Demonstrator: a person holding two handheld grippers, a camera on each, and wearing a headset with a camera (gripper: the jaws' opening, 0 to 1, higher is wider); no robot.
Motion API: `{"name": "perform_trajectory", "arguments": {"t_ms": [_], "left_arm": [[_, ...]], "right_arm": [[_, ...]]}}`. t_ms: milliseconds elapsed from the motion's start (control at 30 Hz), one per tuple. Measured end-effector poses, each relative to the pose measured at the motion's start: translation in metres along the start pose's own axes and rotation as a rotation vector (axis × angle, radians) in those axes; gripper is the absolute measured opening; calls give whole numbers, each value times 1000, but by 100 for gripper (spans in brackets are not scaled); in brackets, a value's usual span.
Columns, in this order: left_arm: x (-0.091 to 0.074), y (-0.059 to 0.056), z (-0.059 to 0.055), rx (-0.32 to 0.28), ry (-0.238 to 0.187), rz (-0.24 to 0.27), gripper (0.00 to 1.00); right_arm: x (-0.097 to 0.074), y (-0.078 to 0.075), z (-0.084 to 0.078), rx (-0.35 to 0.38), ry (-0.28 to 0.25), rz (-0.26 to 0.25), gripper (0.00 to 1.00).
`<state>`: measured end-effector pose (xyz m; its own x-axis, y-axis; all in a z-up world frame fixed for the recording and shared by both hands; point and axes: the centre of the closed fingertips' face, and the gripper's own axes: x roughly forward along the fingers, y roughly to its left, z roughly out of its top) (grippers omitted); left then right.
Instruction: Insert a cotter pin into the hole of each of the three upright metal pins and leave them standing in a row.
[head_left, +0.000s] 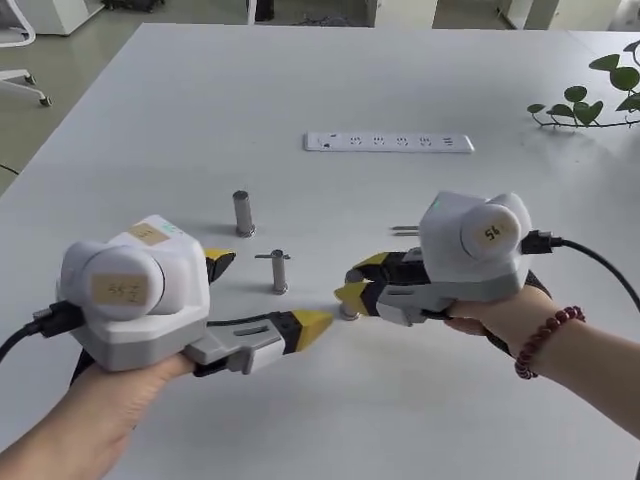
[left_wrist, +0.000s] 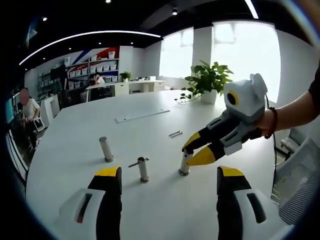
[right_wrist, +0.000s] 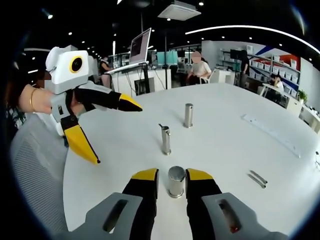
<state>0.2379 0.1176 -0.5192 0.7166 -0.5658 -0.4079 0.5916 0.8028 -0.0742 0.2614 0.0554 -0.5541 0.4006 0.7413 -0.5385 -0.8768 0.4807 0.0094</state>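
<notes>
Your left gripper (left_wrist: 169, 176) hovered over the surface (head_left: 200, 120) with its fingers (left_wrist: 107, 181) spread wide, holding nothing. Ahead of the left finger, and farthest from it, a bare metal pin (left_wrist: 105, 149) stood upright. Nearer, ahead of the gap between those fingers, a second pin (left_wrist: 143, 169) stood upright with a cotter pin (left_wrist: 134, 163) through the hole near its top. Ahead of the right finger stood the third pin (right_wrist: 176, 181), upright between the fingers of your right gripper (right_wrist: 172, 176). These were set narrow, close on both sides; whether they pinched it I could not tell. To their right a loose cotter pin (right_wrist: 257, 177) lay flat on the surface.
</notes>
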Motion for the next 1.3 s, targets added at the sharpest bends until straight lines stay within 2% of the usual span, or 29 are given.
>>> {"name": "perform_trajectory", "arguments": {"t_ms": [267,567,633,933,1000,1167,1300], "left_arm": [[-3,0,1,3,1,6,78],[-3,1,1,3,3,11,80],[-3,1,1,3,5,11,80],[-2,2,0,3,7,12,80],[-2,2,0,4,7,11,80],[-2,3,-1,3,10,18,79],[-2,4,-1,4,9,21,79]], "right_arm": [[-17,-6,7,14,-2,3,21],[-36,-17,-5,48,53,-3,24],[-40,-22,-7,60,56,-11,25],[-49,-48,-20,17,121,-48,29],[-49,-53,-23,24,136,-50,31],[-50,-71,-29,21,165,-66,29],[-48,-84,-29,48,165,-71,29]]}}
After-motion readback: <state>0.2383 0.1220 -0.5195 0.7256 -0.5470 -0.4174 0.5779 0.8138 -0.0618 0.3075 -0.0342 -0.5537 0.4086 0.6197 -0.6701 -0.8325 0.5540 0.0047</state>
